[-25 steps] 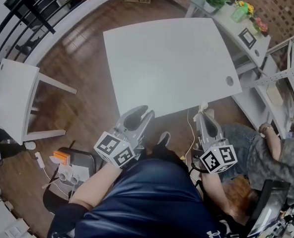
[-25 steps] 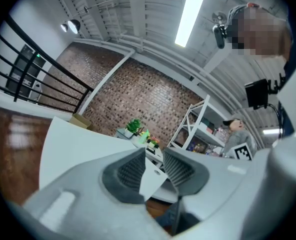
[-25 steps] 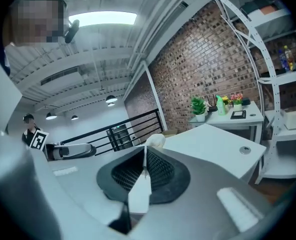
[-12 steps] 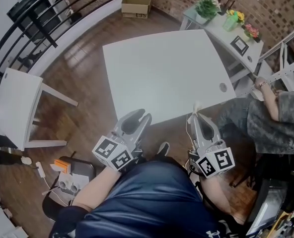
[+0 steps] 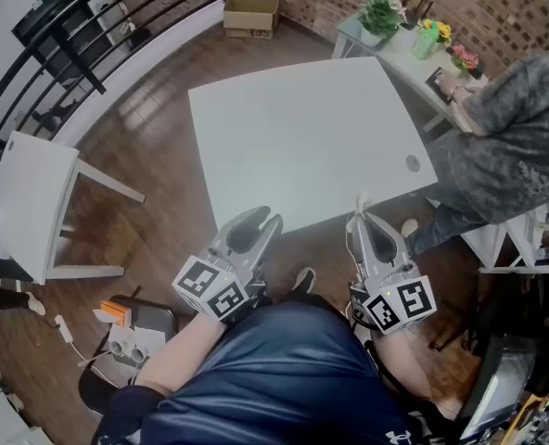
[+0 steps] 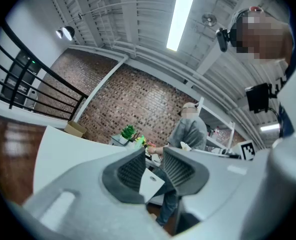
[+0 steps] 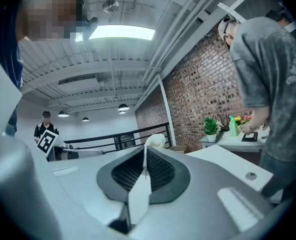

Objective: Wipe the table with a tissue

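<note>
The white table (image 5: 302,128) lies bare ahead of me. My right gripper (image 5: 367,219) hovers just off its near edge, shut on a white tissue (image 5: 363,199) whose crumpled end pokes out past the fingertips. In the right gripper view the tissue (image 7: 155,140) stands up between the pressed-together pads, and a strip of it hangs down behind them. My left gripper (image 5: 261,221) is held beside it at the near edge, open with nothing in it. In the left gripper view the table's corner shows through the gap between the pads (image 6: 133,170).
A person in a grey top (image 5: 506,146) leans over the side table (image 5: 414,58) with potted plants at the far right. A white chair (image 5: 29,193) stands to the left, a cardboard box (image 5: 249,12) at the back, and small items (image 5: 126,327) lie on the floor by my left.
The person in grey has risen from low at the right and now bends over the side table. Both grippers sit slightly higher against the table's near edge; the tissue stays gripped.
</note>
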{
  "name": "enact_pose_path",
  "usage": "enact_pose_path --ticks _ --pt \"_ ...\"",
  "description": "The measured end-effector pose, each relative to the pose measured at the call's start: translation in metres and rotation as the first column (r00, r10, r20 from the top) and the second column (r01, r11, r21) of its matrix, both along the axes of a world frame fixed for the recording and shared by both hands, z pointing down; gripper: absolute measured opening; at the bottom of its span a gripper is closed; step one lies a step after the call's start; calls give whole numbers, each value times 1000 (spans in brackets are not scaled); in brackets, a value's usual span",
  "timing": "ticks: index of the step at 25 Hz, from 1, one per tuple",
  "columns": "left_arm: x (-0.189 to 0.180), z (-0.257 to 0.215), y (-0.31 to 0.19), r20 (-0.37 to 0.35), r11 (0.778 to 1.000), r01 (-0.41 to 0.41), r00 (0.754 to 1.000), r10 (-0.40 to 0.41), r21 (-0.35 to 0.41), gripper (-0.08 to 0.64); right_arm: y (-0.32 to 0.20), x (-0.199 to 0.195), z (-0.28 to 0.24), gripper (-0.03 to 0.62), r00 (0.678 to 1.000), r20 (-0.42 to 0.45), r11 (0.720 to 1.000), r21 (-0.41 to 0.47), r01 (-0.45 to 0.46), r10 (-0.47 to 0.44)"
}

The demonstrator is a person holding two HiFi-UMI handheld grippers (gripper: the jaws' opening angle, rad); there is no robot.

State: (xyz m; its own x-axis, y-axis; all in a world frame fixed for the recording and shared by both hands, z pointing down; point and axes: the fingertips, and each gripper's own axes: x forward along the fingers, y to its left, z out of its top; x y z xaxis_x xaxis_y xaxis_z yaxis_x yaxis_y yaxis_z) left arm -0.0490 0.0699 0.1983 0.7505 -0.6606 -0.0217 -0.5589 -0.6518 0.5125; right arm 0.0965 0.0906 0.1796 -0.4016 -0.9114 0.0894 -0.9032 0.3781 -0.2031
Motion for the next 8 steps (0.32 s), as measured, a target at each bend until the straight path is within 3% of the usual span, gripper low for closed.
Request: enact_pose_path --ticks 8 --pt "-3 4 -1 4 1000 1 1000 -1 -7 112 -2 -3 2 18 1000 -10 1000 2 1 -1"
